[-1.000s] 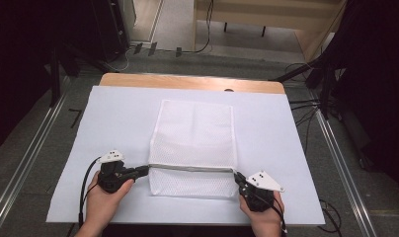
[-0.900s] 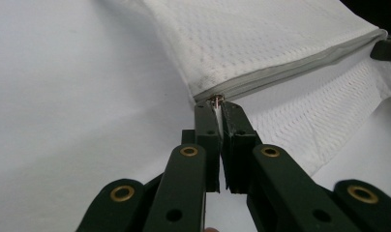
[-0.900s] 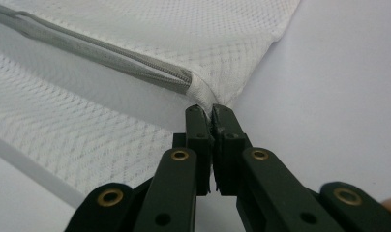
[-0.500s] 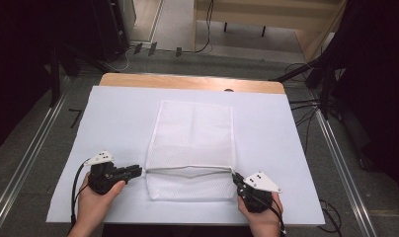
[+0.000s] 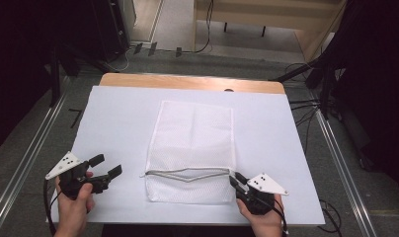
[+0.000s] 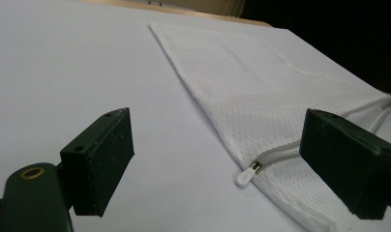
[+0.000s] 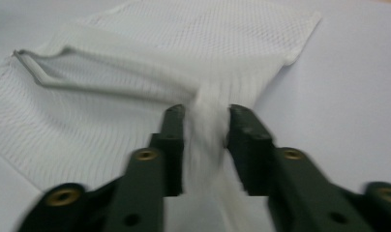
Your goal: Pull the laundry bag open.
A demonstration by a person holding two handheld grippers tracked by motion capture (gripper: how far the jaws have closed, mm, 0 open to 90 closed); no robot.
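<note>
White mesh zip bag (image 5: 195, 148): lies flat near the middle of the counter (image 5: 118, 113), long side running away from the person, mouth end nearest. Zipper (image 5: 187, 174) crosses the near end; it looks closed along its length, with the white pull tab (image 6: 245, 177) resting at the bag's left edge, seen close in the left gripper view. The line of the zipper bows and dips slightly toward the right, judged a result of the pull on that corner. Right tongs (image 5: 235, 181): closed on a bunched fold of the mesh at the bag's near right edge, beside the zipper's end; the right gripper view shows fabric pinched between the two jaws, presumably to anchor the bag. Left tongs (image 5: 104, 165): jaws wide apart, holding nothing, standing clear of the bag on its left, aimed toward the pull tab. Counter: covered by a white sheet, a wooden edge showing at the far side. Surroundings: grey floor with cables (image 5: 306, 106) beyond.
</note>
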